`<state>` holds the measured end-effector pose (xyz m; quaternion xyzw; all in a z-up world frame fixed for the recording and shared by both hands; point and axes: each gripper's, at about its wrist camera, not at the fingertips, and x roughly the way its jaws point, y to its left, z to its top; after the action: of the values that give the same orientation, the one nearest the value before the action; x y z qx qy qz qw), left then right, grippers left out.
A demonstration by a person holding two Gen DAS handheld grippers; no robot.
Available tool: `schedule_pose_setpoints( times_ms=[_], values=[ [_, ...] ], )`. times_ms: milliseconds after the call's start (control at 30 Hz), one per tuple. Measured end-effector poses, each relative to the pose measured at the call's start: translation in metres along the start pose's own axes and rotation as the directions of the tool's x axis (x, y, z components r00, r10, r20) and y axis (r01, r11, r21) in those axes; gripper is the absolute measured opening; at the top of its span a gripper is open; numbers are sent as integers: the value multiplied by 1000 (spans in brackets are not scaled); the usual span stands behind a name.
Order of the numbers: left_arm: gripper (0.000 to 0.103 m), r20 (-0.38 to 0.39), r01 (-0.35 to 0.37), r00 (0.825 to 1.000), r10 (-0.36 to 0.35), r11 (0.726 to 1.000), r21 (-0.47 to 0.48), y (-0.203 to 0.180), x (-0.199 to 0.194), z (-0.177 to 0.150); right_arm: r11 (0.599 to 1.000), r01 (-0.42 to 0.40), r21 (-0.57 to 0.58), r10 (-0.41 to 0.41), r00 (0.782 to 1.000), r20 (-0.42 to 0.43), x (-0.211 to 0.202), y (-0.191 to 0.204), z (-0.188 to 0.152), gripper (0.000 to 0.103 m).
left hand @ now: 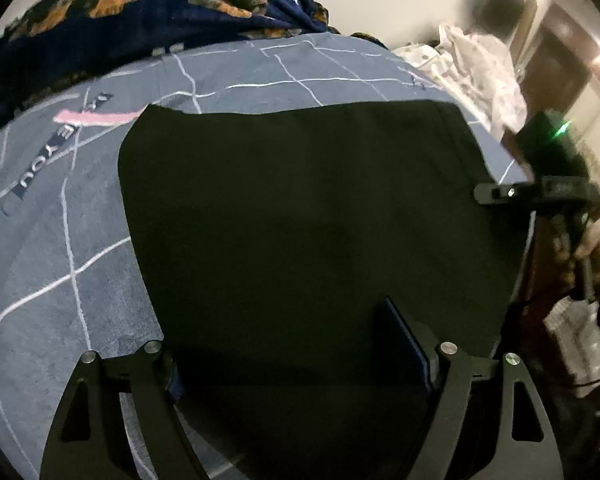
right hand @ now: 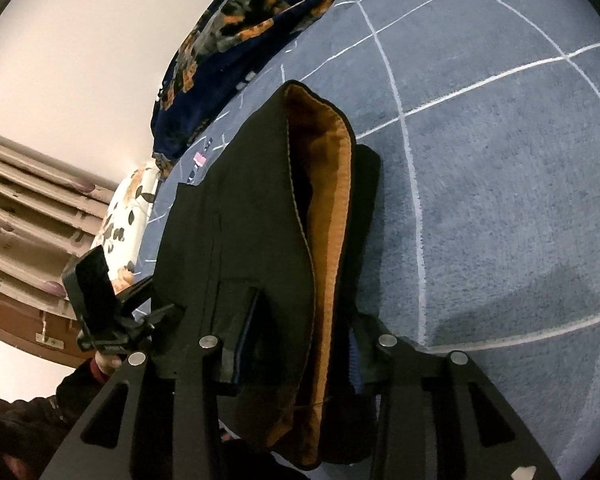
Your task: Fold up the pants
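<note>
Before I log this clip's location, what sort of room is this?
Most likely a bedroom: the black pants lie on a grey-blue grid-patterned bedsheet, with a navy floral blanket bunched against the wall and a floral pillow at the bed's end.

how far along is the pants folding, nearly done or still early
Well along, it seems. The black pants already lie as a compact, stacked block on the grey-blue bed cover, with layered edges and an orange lining showing at one end. In hand: the left gripper and right gripper both sit open around the near edge. Left: probably a last fold or tidying; I can't tell which.
</note>
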<state>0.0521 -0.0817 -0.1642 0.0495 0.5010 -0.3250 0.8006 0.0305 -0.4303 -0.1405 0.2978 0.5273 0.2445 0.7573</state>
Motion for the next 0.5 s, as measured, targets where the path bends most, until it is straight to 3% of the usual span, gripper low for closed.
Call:
schedule_pose_setpoints(
  times_ms=[333, 500],
  values=[
    [80, -4, -58, 998, 58, 998, 11, -7, 4, 1, 998, 45, -36, -45, 999, -10, 6, 13, 4, 41],
    [72, 3, -81, 997, 81, 996, 24, -10, 3, 1, 996, 74, -56, -75, 997, -7, 7, 18, 3, 40]
  ],
)
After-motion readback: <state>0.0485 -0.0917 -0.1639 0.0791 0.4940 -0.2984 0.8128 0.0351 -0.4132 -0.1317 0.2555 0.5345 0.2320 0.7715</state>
